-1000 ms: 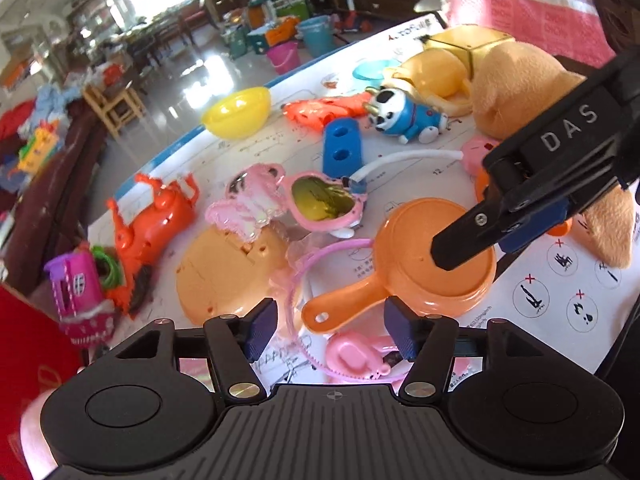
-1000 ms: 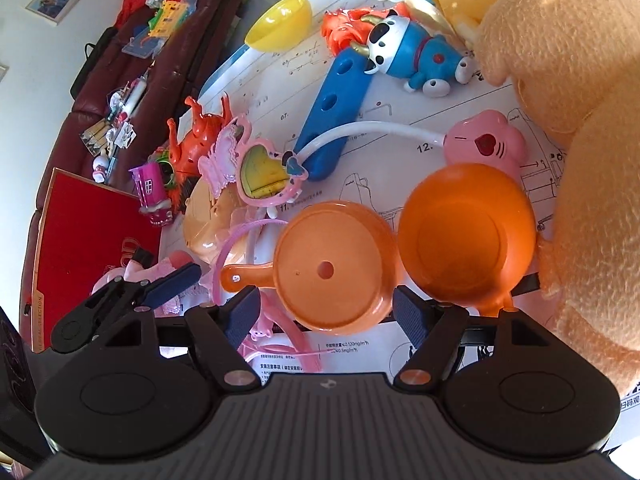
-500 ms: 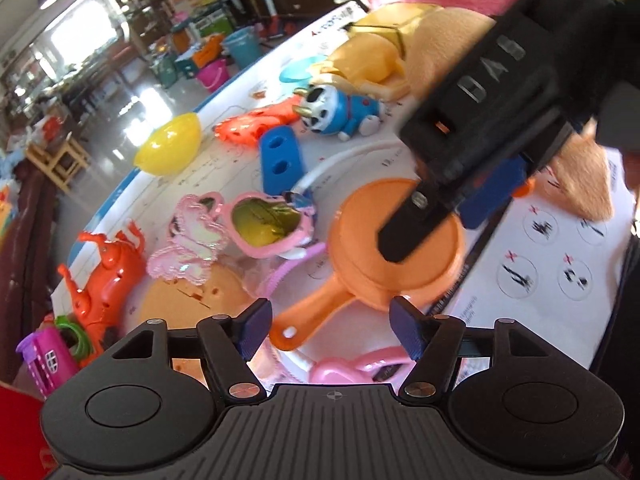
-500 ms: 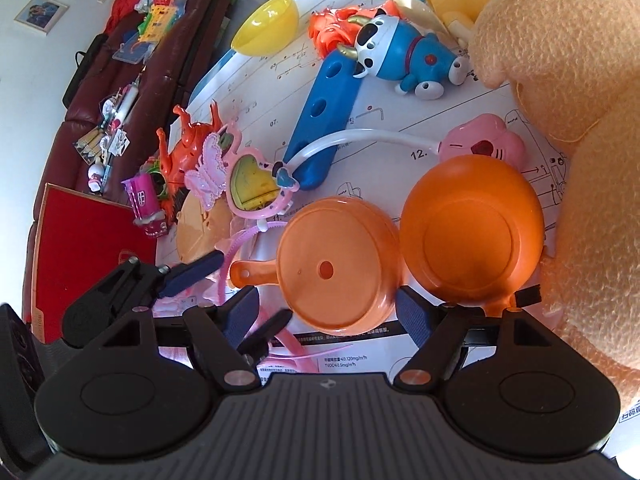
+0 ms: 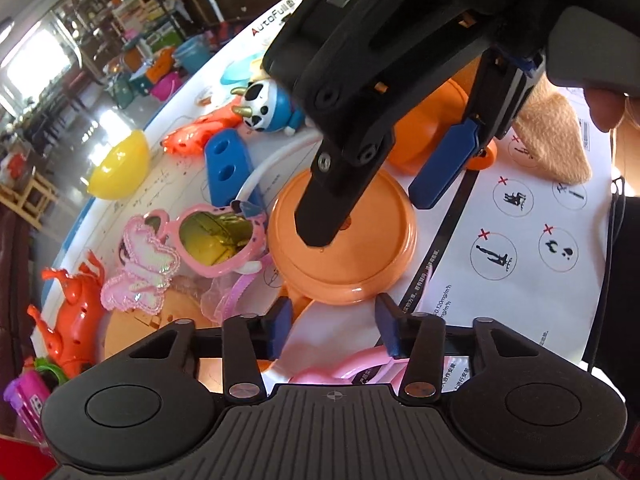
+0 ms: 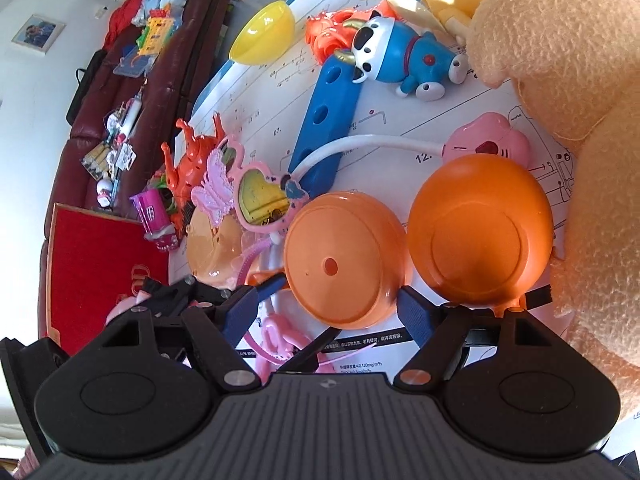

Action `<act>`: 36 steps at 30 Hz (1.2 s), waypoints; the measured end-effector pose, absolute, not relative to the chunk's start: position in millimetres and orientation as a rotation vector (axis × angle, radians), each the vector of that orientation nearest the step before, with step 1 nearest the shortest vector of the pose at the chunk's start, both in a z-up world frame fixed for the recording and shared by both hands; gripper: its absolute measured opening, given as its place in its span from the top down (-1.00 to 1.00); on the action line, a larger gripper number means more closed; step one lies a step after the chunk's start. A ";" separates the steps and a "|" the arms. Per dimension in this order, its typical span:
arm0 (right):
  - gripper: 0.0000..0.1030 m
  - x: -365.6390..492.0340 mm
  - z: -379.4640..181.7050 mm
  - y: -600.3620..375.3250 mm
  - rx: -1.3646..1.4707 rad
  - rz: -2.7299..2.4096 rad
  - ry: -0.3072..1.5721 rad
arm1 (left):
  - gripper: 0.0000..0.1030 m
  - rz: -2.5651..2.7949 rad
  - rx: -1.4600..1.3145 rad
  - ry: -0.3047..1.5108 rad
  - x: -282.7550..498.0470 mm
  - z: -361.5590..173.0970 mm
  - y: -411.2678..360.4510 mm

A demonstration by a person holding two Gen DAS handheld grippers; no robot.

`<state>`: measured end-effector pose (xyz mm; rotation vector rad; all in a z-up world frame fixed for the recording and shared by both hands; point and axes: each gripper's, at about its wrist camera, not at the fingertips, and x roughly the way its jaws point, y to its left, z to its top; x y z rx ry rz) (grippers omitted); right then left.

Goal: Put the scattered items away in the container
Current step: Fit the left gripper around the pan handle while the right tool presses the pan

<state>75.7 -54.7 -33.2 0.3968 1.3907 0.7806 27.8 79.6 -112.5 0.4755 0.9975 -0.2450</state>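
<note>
An upturned orange toy pan (image 5: 340, 248) (image 6: 344, 260) lies on the white printed sheet (image 5: 520, 300). Its handle (image 5: 298, 306) points toward my left gripper (image 5: 334, 328). The left jaws are closing, with the handle just inside the left finger and the right pad clear of it. My right gripper (image 6: 336, 312) (image 5: 372, 220) stands open, straddling the pan's near side without pressing on it. A red container (image 6: 100, 264) sits off the sheet's left edge. A pink toy (image 6: 276, 336) lies under both grippers.
An orange bowl (image 6: 480, 232) and a big plush toy (image 6: 580, 80) crowd the right. Heart sunglasses (image 5: 216, 236), a blue block (image 5: 228, 160), a blue cow figure (image 5: 268, 108), a yellow half-egg (image 5: 120, 164) and an orange creature (image 5: 76, 312) lie beyond and to the left.
My left gripper has dropped closer to the pan and rolled, and its jaws have narrowed around the handle. The right gripper has barely moved.
</note>
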 end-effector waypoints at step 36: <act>-0.58 72.3 -40.5 -69.6 0.399 0.707 1.389 | -0.21 -0.490 0.548 1.046 49.1 -123.7 78.2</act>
